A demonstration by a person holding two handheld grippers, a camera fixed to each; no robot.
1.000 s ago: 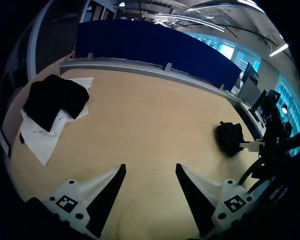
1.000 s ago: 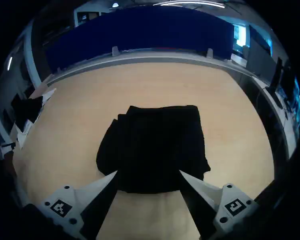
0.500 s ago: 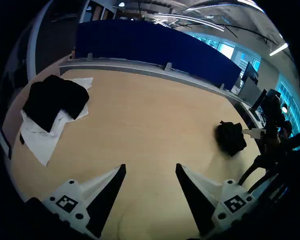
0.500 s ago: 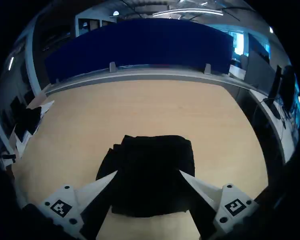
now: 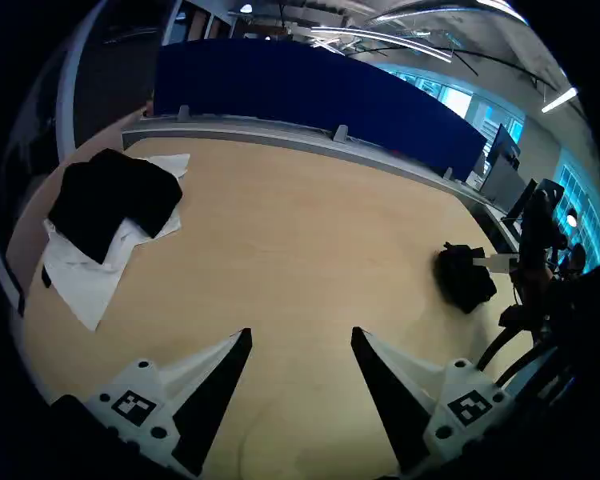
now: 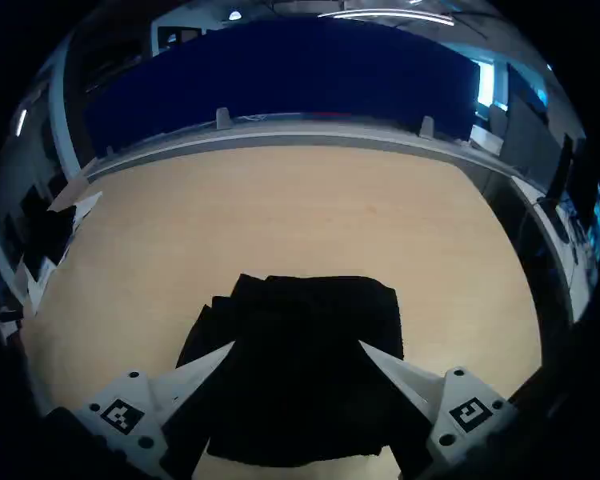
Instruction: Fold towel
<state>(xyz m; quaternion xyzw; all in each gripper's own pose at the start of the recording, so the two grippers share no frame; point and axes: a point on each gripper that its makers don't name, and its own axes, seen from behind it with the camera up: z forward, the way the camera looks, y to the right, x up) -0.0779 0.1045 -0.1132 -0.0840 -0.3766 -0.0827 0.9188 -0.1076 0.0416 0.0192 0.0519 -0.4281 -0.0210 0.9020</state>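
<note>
Two cloths (image 5: 108, 200), one black and one white, lie heaped at the far left of the table (image 5: 300, 216). Nearer, the left gripper (image 5: 300, 330) hovers over bare wood, jaws apart. Off right, the black towel (image 6: 300, 320) lies folded on the table inside the right gripper (image 6: 296, 344), whose jaws stand wide apart.

Black towel (image 6: 300, 360), white cloth (image 5: 80, 276), tan table (image 5: 300, 224), possibly woodgrain

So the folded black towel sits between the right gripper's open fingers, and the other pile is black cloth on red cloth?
Not red: the left gripper view shows the black cloth lying on a white cloth. The folded black towel does sit between the right gripper's open fingers.
</note>
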